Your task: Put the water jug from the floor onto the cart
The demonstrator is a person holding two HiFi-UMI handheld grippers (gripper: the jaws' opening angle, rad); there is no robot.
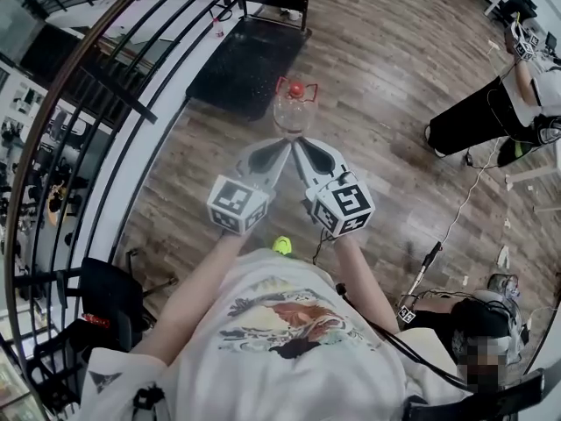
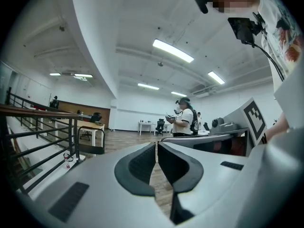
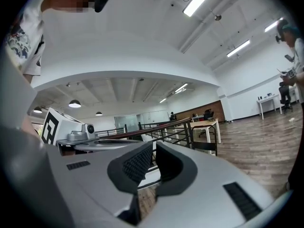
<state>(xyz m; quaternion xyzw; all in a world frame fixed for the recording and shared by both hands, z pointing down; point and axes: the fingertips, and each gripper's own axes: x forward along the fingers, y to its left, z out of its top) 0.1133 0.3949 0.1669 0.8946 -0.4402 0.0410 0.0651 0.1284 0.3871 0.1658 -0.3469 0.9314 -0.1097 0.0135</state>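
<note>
In the head view a clear water jug (image 1: 290, 110) with a red cap and red handle stands on the wooden floor. A flat black cart (image 1: 245, 55) lies just beyond it. My left gripper (image 1: 282, 146) and right gripper (image 1: 299, 146) are held side by side, and their tips meet just short of the jug. Both are shut with nothing between the pads. The left gripper view shows its own jaws (image 2: 156, 148) together, and the right gripper view shows the same (image 3: 154, 151). Neither gripper view shows the jug.
A black metal railing (image 1: 105, 86) curves along the left. Another person (image 1: 491, 117) is at the right, with cables (image 1: 469, 191) on the floor nearby. A black chair (image 1: 105, 314) stands at the lower left. Tables and a standing person (image 2: 183, 120) are far off.
</note>
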